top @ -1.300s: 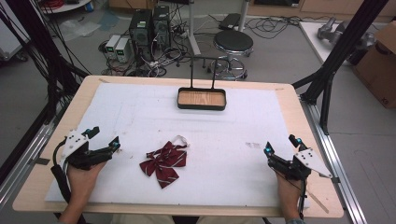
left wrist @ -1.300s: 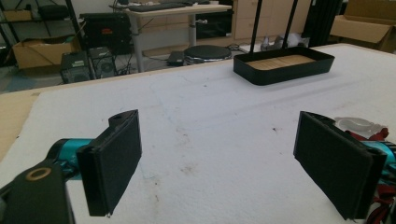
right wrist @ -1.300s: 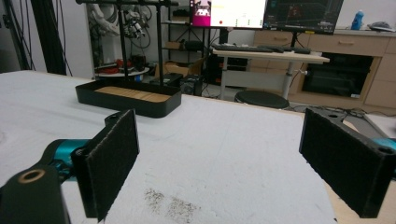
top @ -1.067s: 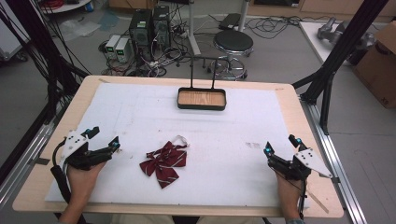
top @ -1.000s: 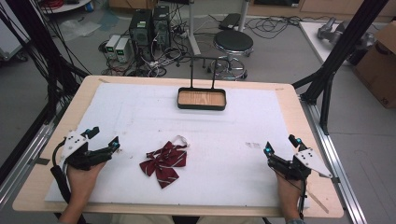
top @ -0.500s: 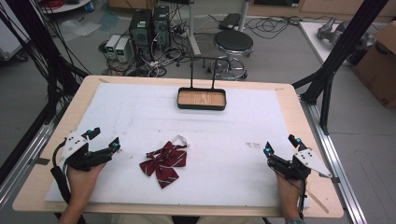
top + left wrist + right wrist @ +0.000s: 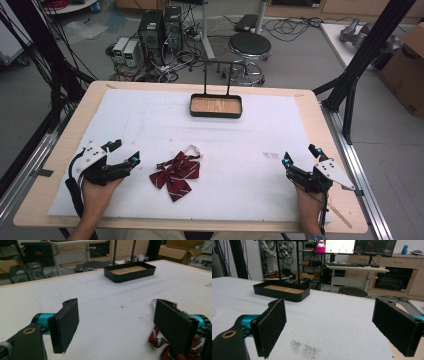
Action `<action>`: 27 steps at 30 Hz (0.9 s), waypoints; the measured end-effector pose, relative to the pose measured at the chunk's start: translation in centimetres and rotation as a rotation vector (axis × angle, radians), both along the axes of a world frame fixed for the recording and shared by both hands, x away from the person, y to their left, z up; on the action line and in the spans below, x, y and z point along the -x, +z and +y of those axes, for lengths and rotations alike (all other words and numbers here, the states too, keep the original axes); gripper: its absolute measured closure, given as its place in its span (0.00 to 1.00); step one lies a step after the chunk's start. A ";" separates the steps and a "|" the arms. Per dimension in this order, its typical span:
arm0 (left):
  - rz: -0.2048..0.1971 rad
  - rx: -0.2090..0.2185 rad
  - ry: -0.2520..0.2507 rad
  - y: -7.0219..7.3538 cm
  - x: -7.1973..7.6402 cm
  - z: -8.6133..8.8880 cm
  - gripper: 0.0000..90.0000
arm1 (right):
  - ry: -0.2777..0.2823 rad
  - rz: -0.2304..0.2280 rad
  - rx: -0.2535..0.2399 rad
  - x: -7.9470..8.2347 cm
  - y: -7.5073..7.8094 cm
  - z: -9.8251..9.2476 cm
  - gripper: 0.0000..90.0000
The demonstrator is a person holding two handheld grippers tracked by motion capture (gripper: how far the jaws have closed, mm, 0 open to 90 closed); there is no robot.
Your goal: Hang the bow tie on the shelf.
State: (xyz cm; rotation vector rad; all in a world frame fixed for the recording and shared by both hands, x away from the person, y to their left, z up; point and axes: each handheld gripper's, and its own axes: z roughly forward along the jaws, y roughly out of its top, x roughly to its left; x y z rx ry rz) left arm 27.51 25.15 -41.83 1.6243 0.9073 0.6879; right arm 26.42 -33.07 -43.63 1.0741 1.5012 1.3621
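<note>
Bow tie [image 7: 176, 173], dark red with thin pale stripes and a white strap looped at its top, lies flat on the white sheet [image 7: 240, 150] that covers the bench [image 7: 320, 115]. It sits just beside the left gripper [image 7: 125, 154], off that gripper's inner side and a little nearer the person, apart from it with a strip of bare sheet between. In the left gripper view the red cloth [image 7: 160, 345] shows low behind the right-hand pad [image 7: 172, 327], partly hidden by it.

Left gripper is released: its two black pads stand wide apart with nothing between them, and it rests low over the sheet in the person's left hand [image 7: 97, 192]. Right gripper [image 7: 300, 160] is released as well, jaws spread wide and empty, held in the right hand [image 7: 307, 205] near the bench's right edge, well apart from the bow tie. Just ahead of the right gripper a small grey speckled smudge [image 7: 304, 348] marks the sheet.

Far ahead of both grippers, near the middle of the bench's far edge, stands a shallow black tray [image 7: 216, 114] with a wooden floor and a tall thin wire handle [image 7: 216, 75]. Beyond the bench a round black stool [image 7: 252, 45] stands on the floor, with computer boxes [image 7: 160, 30] and cables farther left.
</note>
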 end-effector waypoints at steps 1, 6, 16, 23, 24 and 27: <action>0.016 -0.001 -0.029 0.0 0.0 -0.7 0.24 | 0.000 0.000 0.001 0.0 0.0 0.0 0.12; 0.039 -0.002 -0.084 -0.1 0.0 -2.1 0.27 | 0.000 0.002 0.001 0.0 0.0 0.0 0.12; 0.070 -0.077 -0.217 -1.1 -0.1 -6.1 0.42 | 0.003 0.001 0.002 -0.1 0.0 0.0 0.12; 0.159 -0.138 -0.247 -2.0 -0.9 -7.9 0.47 | 0.008 0.002 -0.002 -0.1 0.0 0.0 0.12; 0.166 -0.149 -0.246 -2.1 -1.0 -8.1 0.47 | 0.009 0.003 0.000 -0.1 0.0 0.0 0.12; 0.192 -0.183 -0.250 -2.4 -1.3 -8.7 0.51 | 0.011 0.003 -0.003 -0.1 0.0 0.0 0.12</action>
